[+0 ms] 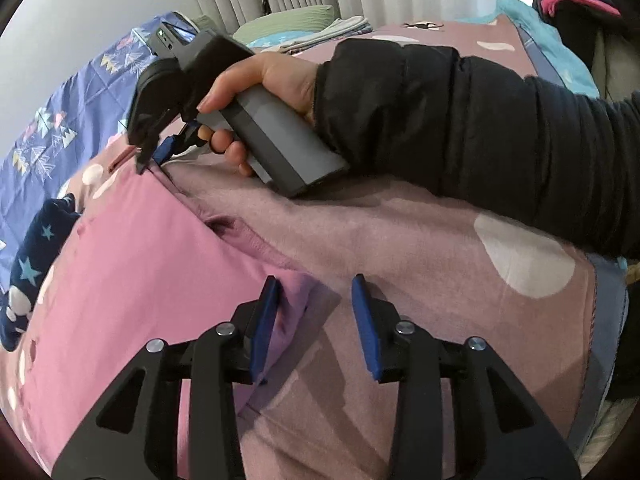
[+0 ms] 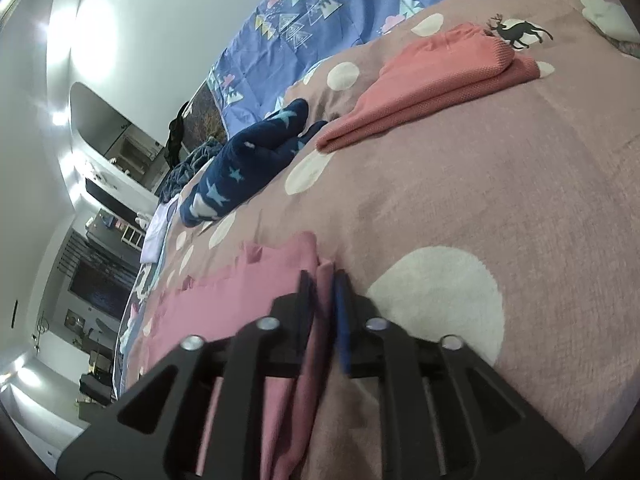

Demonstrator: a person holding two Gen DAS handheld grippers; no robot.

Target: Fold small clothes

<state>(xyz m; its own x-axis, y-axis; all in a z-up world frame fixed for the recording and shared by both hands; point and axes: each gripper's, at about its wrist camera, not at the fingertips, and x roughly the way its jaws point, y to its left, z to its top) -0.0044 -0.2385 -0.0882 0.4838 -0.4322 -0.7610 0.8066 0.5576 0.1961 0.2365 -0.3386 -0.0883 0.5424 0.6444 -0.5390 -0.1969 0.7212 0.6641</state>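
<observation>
A pink garment (image 1: 132, 264) lies flat on the mauve dotted bedspread (image 1: 400, 248). My left gripper (image 1: 316, 320) is open, its blue pads on either side of the garment's near corner, low over the bed. My right gripper (image 1: 154, 152), held in a hand with a black sleeve, is at the garment's far corner. In the right wrist view the right gripper (image 2: 324, 304) is shut on a fold of the pink garment (image 2: 248, 292), which runs back between the fingers.
A folded coral knit garment (image 2: 432, 84) and a navy garment with stars (image 2: 244, 160) lie farther along the bedspread (image 2: 480, 200). A blue patterned sheet (image 2: 320, 12) lies beyond. Pillows and folded linen (image 1: 320, 28) sit by the curtains.
</observation>
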